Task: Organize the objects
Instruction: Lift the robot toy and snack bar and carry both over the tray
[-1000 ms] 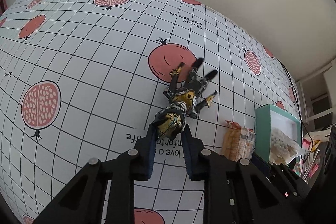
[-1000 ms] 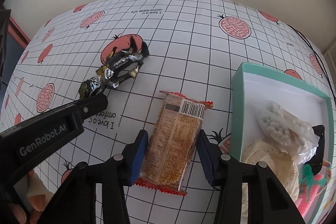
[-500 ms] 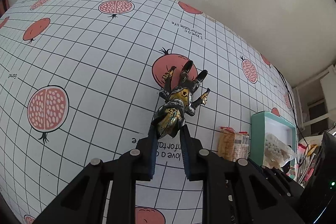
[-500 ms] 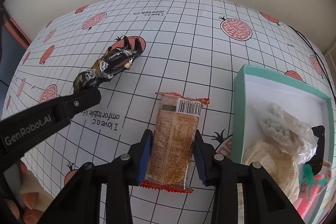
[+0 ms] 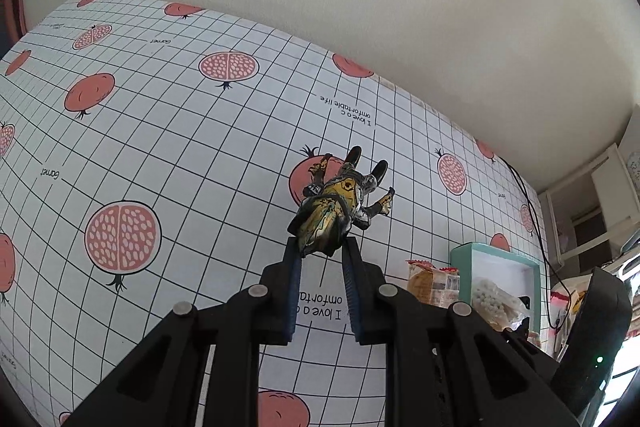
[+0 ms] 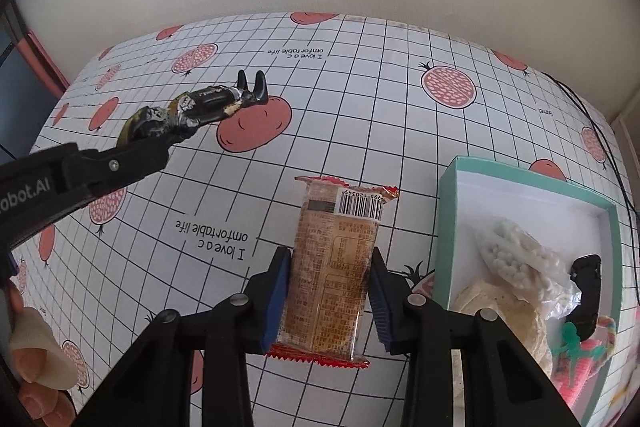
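Note:
My left gripper (image 5: 320,247) is shut on a black-and-gold toy figure (image 5: 334,207), holding it by the head end in the air above the pomegranate-print tablecloth (image 5: 160,131). The right wrist view shows the same toy figure (image 6: 200,107) lifted, legs pointing away, in the left gripper's fingers (image 6: 132,159). My right gripper (image 6: 330,267) is shut on a brown snack packet (image 6: 336,267) with a barcode; both blue pads press its sides. A teal box (image 6: 448,227) stands just right of the packet.
The teal box (image 5: 464,259) holds a bag of white pellets (image 6: 520,259), a round cracker (image 6: 500,311), a black item (image 6: 586,275) and colourful pieces. A black cable (image 6: 592,131) runs along the table's right side. A hand (image 6: 32,367) shows at lower left. The wall is behind.
The left gripper has lifted the toy figure off the cloth. The right gripper's fingers have closed from loosely around the snack packet to pressing its sides.

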The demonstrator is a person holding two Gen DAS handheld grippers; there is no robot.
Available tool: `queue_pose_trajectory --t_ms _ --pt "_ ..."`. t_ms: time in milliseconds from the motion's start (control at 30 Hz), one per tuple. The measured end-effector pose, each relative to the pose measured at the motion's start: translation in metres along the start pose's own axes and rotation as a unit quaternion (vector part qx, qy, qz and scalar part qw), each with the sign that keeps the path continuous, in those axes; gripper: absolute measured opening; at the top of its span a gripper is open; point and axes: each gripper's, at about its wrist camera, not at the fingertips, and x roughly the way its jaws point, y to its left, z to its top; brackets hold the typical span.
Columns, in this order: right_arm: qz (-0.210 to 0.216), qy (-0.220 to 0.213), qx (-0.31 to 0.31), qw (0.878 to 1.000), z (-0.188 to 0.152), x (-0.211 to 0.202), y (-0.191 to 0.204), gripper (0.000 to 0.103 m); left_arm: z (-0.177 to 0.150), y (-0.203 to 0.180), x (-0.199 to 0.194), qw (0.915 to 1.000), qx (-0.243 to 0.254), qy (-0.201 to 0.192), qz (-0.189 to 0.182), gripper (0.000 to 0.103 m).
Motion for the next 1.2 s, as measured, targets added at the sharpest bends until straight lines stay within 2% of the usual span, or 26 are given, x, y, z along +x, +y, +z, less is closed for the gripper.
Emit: queue_pose_trajectory --t_ms 300,500,833,1067,1200 --pt "0.0 -0.026 -0.002 1.0 0.004 -0.029 -0.005 0.04 0.008 -0.013 -0.035 0.9988 0.01 -0.045 -0.015 0.021" --pt "-0.008 -0.031 0.001 0.999 -0.002 -0.055 -0.027 0.04 0.004 -0.045 -0.045 0.9977 0.034 -0.047 -0.035 0.021" --pt "-0.045 -0.013 0.029 0.999 -0.02 -0.089 -0.087 0.04 -0.026 -0.124 -0.045 0.9933 0.106 -0.024 -0.041 0.021" --pt "-0.067 0.025 0.034 0.997 -0.045 -0.095 -0.121 0.04 -0.053 -0.165 -0.048 0.9896 0.14 -0.002 -0.033 0.021" --pt "-0.068 0.043 0.049 0.996 -0.059 -0.097 -0.137 0.04 -0.07 -0.179 -0.047 0.9891 0.14 0.017 -0.043 0.021"
